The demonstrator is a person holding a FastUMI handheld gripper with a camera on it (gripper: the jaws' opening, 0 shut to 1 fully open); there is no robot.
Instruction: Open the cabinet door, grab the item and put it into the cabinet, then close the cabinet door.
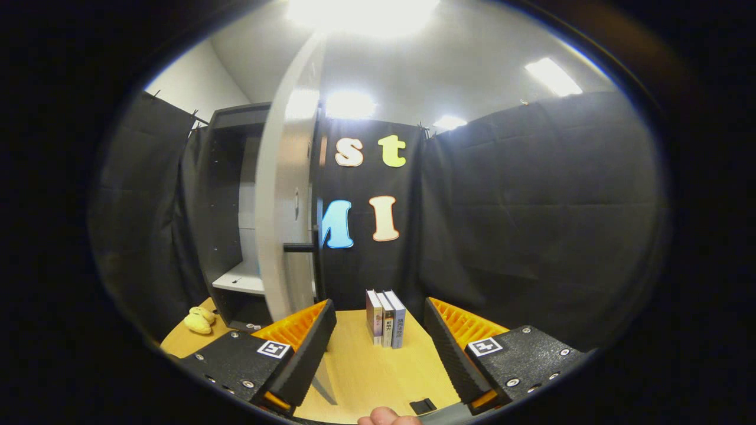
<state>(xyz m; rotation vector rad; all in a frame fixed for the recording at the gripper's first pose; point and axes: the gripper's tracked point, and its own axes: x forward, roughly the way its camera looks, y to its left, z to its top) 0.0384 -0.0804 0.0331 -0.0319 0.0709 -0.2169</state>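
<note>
Wooden tabletop (360, 372) spreads out beneath your gripper (378, 345), whose fingers stand wide apart with nothing between them, and a fingertip (384, 418) of your hand shows at the near edge beside a small black piece (423, 405). Just ahead of the fingers, centred in the gap, three books (385, 317) stand upright and pressed together, spines toward you; these look like the item to take. Beyond your left finger the cabinet door (287, 206) hangs open edge-on, its dark handle (300, 248) pointing toward the books, and behind it the cabinet (227, 206) shows a pale shelf (242, 278). So the opening seems done and the grab is the step in hand: drive straight forward, keep the fingers level, and let them pass on both sides of the books before you squeeze (a skewed approach would likely topple them). Leave the yellow soft thing (199, 320) beside the cabinet alone.
</note>
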